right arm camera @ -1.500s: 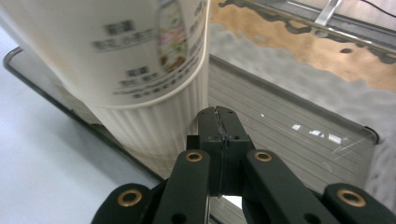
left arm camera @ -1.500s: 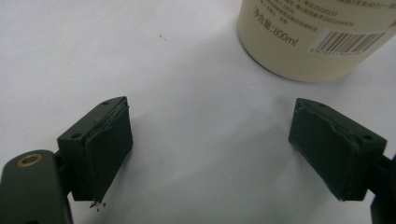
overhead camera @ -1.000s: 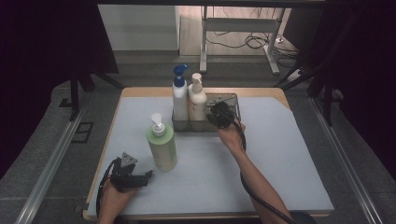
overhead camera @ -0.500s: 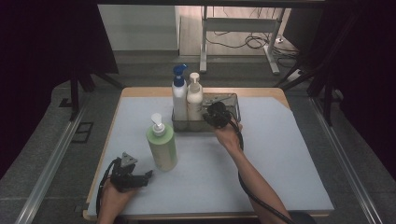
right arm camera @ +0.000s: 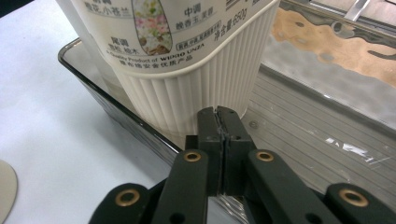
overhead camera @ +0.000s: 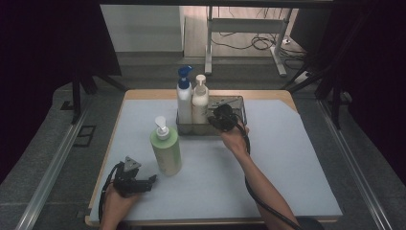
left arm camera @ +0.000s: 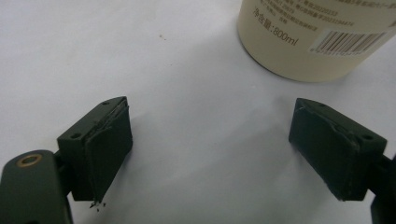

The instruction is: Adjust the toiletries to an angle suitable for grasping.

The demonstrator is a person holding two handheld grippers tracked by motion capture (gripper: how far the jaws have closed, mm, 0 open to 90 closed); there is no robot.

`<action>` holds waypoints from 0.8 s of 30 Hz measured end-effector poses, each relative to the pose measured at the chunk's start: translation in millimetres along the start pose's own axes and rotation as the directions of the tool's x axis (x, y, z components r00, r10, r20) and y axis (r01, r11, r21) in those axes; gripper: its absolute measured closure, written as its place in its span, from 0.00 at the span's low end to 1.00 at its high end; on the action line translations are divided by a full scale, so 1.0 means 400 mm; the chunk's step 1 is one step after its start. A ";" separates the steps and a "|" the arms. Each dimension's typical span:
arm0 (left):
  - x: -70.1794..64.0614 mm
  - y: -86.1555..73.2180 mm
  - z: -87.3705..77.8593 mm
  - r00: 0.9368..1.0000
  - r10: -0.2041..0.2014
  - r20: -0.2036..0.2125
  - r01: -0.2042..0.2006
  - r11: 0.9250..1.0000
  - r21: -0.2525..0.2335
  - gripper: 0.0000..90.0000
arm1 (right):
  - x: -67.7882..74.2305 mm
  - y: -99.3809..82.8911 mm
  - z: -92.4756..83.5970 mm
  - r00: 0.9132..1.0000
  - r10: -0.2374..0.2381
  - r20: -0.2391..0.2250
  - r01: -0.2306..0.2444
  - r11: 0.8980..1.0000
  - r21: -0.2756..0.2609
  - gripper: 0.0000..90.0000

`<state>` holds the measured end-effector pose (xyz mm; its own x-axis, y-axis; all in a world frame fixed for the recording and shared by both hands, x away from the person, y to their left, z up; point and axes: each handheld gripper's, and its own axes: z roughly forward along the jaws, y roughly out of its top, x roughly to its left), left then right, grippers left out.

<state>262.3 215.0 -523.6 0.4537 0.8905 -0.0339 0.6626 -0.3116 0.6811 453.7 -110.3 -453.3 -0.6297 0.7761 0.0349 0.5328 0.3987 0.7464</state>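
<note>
A grey metal tray (overhead camera: 237,103) stands at the back of the table. In its left half are a white bottle with a blue pump (overhead camera: 184,98) and a cream bottle with a white pump (overhead camera: 200,101). My right gripper (overhead camera: 215,119) is shut with nothing in it, over the tray's near rim (right arm camera: 93,88). Its tips (right arm camera: 224,116) are right at the cream bottle's ribbed base (right arm camera: 196,88). A green pump bottle (overhead camera: 166,149) stands on the mat in front. My left gripper (overhead camera: 151,181) lies open on the mat near it, and the bottle's base (left arm camera: 317,42) shows beyond the gripper (left arm camera: 210,144).
The tray's right half (right arm camera: 317,130) is bare ribbed metal. A pale mat (overhead camera: 287,158) covers the table, with wide free room at the right and front. Dark curtains and a desk frame (overhead camera: 244,28) stand beyond the far edge.
The cream bottle has shifted slightly left, closer to the blue-pump bottle, and my right gripper has moved left with it. The left gripper has stayed put.
</note>
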 end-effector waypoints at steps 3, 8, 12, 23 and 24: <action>0.000 0.000 0.000 1.000 0.000 0.000 0.000 1.000 0.000 0.15 | -0.002 0.002 -0.006 1.000 0.003 -0.011 -0.003 1.000 -0.005 0.95; 0.000 0.000 0.000 1.000 0.000 0.000 0.000 1.000 0.000 0.15 | 0.003 0.004 -0.021 1.000 -0.004 -0.016 0.004 1.000 -0.017 0.89; 0.000 0.000 0.000 1.000 0.000 0.000 0.000 1.000 0.000 0.15 | 0.006 0.005 -0.040 1.000 -0.013 -0.021 0.013 0.999 -0.033 0.83; 0.000 0.000 0.000 1.000 0.000 0.000 0.000 1.000 0.000 0.15 | 0.011 -0.002 -0.098 0.998 -0.020 -0.054 0.016 0.997 -0.072 0.63; 0.000 0.000 0.000 1.000 0.000 0.000 0.000 1.000 0.000 0.15 | 0.012 -0.006 -0.103 0.998 -0.023 -0.056 0.018 0.997 -0.075 0.62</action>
<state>262.3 215.0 -523.6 0.4535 0.8906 -0.0343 0.6628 -0.3112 0.6811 426.1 -127.7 -427.2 -0.6721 0.7384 0.0549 0.4771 0.3751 0.7948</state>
